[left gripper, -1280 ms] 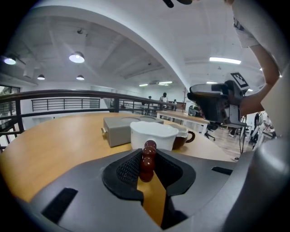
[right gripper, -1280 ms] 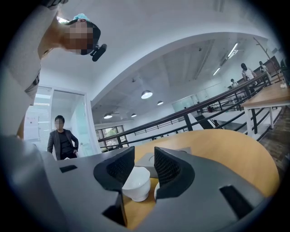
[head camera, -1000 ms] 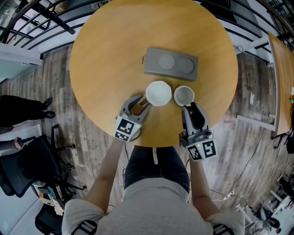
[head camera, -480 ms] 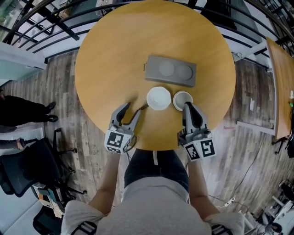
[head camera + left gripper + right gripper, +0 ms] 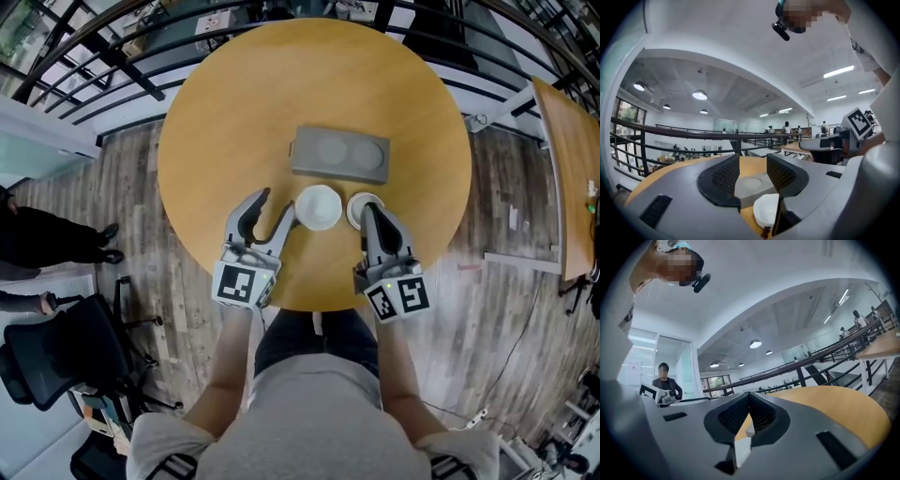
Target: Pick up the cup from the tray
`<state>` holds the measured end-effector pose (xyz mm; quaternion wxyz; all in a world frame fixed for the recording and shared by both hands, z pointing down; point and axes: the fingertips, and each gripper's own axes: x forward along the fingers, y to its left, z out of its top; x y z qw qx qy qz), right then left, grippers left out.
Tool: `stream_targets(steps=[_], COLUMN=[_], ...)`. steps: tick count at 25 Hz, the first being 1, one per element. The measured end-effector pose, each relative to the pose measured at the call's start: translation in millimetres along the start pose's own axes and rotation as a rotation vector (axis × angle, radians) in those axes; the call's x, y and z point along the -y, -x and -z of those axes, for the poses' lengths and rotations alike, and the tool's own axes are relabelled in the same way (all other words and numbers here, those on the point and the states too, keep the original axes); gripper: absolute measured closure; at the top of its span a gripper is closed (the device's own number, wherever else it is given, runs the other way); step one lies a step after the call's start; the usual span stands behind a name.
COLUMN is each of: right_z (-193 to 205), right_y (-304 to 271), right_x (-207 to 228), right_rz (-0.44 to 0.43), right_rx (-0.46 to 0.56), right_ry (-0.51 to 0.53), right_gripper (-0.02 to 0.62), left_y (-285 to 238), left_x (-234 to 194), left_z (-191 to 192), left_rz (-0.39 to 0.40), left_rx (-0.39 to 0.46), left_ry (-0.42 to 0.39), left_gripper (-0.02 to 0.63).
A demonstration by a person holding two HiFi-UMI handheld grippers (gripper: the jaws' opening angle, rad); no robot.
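Head view, layout: round table (image 5: 234, 112) with the tray (image 5: 339, 156) near its middle. The cup (image 5: 355, 206) and a wider white vessel (image 5: 319, 206) sit side by side just off the tray's near long side, toward the table's near edge.
Tray status: both round recesses are bare and nothing stands in it.
Right gripper (image 5: 368, 212): jaws have just closed and now stand together, pinching the cup's near wall at the rim.
Right gripper view: pads meet with a sliver of white cup wall (image 5: 742, 451) caught low between them.
Left gripper (image 5: 277, 202): jaws have just been opening and stand wide apart with nothing gripped, just left of the wider white vessel.
Left gripper view: the tray (image 5: 750, 185) and the vessel (image 5: 765, 211) show through the gap, beyond the pads and not between them.
Progress (judgement): the cup is already off the tray and the grip is made. Cannot tell whether it has left the tabletop. A clear lift is what remains.
Table: light wood, smooth, matt, circular edge.
Tray: grey, rectangular, rounded corners, a small tab on its left end; looks like moulded plastic or felt, cannot tell which.
Cup: white, glossy, thin-walled, round mouth; probably ceramic, so likely hard and slippery under a rim pinch.
Pads: black, finely ribbed, in grey shells.
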<state>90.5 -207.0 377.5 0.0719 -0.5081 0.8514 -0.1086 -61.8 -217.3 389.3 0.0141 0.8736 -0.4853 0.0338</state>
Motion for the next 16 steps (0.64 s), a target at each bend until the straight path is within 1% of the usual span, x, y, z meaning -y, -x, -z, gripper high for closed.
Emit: stream_targets(steps=[7,16], right_z=[-11,-18], right_y=[4,9], right_x=[3,8], right_rz=[0.028,0.048], right_rx=[0.019,0.025], right_ry=[0.011,0.029], right_gripper=[0.588,0.588], left_y=[-11,-16], left_x=[10,18], left_z=[-37,-53], left_rz=[0.016,0.018], left_rx=[0.071,0.082], left_ry=[-0.023,-0.036], left_gripper=[0.420,0.420])
